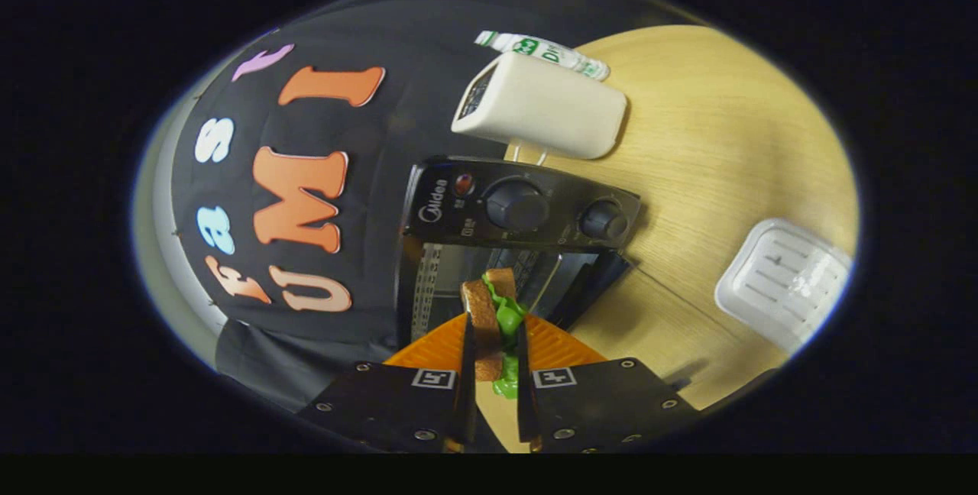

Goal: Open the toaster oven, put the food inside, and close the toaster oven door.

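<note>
**Sandwich at the mouth of the open toaster oven**

Sandwich (495, 319), bread with green lettuce showing, is pinched between both fingers of the claw (493, 373), which is closed narrow on it. It hangs just in front of the toaster oven (519, 208), whose door (588, 281) looks swung open, so the wire rack (527, 266) inside can be seen; the view is tilted and warped, so how far the door is down I can only guess. Opening seems done. Left to do, by my reading: carry the food onto the rack, let go, draw back and shut the door. On the desk (710, 136) beyond the oven stands a cream-coloured appliance (542, 105) with a bottle (546, 52) lying behind it. A white tray (783, 281) sits well apart toward the desk's nearer edge.
</note>
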`<state>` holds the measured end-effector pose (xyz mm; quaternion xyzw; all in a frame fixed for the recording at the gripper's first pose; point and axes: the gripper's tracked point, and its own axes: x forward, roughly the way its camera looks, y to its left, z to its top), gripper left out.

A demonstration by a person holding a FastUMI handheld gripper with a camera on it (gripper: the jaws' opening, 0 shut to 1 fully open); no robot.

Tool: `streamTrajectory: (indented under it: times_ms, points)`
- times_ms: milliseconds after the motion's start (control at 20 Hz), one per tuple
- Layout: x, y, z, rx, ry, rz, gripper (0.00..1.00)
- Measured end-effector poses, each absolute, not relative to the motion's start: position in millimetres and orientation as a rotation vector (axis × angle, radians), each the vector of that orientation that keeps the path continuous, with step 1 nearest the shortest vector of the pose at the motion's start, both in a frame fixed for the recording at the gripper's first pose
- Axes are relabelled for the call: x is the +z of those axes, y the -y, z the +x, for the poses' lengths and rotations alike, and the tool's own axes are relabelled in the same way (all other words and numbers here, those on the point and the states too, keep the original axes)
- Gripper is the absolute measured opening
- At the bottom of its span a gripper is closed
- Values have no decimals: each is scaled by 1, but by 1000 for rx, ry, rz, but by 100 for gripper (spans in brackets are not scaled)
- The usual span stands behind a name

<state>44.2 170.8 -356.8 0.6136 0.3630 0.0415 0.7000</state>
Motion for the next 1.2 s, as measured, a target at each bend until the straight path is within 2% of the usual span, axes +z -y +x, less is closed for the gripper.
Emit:
streamTrajectory:
  times_ms: [250,350,600,700,800,950,1150,1200]
  points:
    - [-375,-181,64,-63,-687,1458,23]
    - [-376,-191,70,-85,-671,1465,22]
    - [-380,-217,79,-104,-708,1441,31]
    - [-381,-220,75,-115,-737,1417,38]
    - [-375,-222,77,-107,-736,1434,49]
    - [-377,-219,70,-110,-757,1354,85]
    - [-376,-218,53,-92,-798,1308,96]
    - [-375,-218,47,-80,-808,1279,96]
